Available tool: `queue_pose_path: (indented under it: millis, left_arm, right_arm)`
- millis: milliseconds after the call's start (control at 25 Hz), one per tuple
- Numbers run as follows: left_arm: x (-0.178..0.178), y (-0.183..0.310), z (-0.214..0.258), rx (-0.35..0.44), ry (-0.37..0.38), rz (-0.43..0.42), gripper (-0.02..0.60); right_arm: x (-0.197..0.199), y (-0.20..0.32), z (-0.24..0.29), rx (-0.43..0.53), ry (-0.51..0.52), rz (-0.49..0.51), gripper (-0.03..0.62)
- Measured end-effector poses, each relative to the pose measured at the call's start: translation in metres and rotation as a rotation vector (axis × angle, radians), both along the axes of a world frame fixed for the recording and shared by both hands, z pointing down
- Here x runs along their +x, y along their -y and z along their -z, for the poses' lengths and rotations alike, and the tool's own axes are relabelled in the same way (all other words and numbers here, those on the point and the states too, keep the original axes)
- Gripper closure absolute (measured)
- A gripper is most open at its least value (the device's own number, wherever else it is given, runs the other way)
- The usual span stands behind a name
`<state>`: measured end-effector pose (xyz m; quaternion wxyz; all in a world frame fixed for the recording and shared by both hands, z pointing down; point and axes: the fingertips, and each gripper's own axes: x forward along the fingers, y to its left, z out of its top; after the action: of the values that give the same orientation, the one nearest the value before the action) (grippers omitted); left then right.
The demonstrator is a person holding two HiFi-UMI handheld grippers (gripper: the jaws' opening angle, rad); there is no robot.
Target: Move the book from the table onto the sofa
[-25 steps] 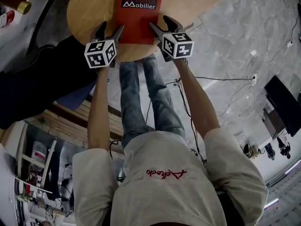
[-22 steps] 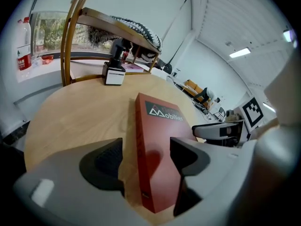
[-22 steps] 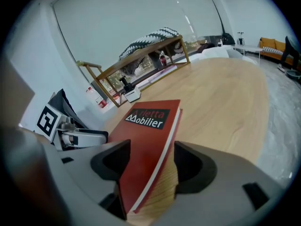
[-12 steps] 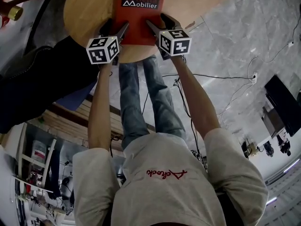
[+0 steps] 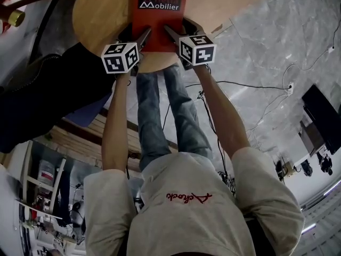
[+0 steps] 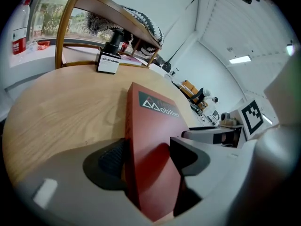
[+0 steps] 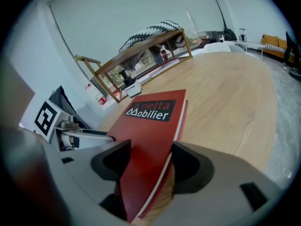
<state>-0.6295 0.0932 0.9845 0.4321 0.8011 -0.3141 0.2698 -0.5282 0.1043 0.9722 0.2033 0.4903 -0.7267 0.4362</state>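
A red book (image 5: 157, 23) labelled "Mobilier" lies on the round wooden table (image 5: 101, 9), near its front edge. My left gripper (image 5: 137, 32) is shut on the book's near left corner, one jaw at the left edge and the other over the cover. My right gripper (image 5: 178, 28) is shut on the near right corner. In the left gripper view the book (image 6: 150, 126) stands wedged between the left gripper's (image 6: 146, 157) pads. In the right gripper view the book (image 7: 150, 121) runs between the right gripper's (image 7: 148, 161) jaws, with the tabletop (image 7: 230, 93) beyond.
A dark upholstered seat (image 5: 48, 95) sits left of the table. A small white and black box (image 6: 108, 62) rests at the table's far side under a wooden shelf (image 6: 117, 18). Cables (image 5: 250, 89) trail over the grey marble floor at the right.
Both grippers have slid forward and inward onto the book's near corners, and their jaws have narrowed onto it. The book has barely moved.
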Motion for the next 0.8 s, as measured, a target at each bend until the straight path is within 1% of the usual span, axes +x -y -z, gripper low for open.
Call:
queue_pose_path:
  millis: [120, 280, 400, 600, 800]
  left_arm:
    - [-0.004, -0.004, 0.004, 0.009, 0.015, 0.005, 0.284]
    - [-0.005, -0.006, 0.009, 0.029, 0.01, 0.013, 0.284]
    - [-0.006, -0.005, 0.02, 0.042, 0.011, 0.018, 0.284]
    - [-0.004, 0.007, 0.055, 0.099, 0.008, 0.021, 0.284]
    - [-0.008, 0.021, 0.103, 0.17, 0.007, 0.027, 0.284]
  right_arm:
    - [-0.004, -0.001, 0.004, 0.007, -0.014, 0.01, 0.342]
    - [-0.006, -0.001, 0.013, 0.042, -0.044, 0.044, 0.342]
    - [-0.006, 0.001, 0.024, 0.055, -0.048, 0.046, 0.342]
    - [-0.004, 0.012, 0.059, 0.111, -0.053, 0.046, 0.342]
    - [-0.008, 0.026, 0.107, 0.182, -0.06, 0.044, 0.342]
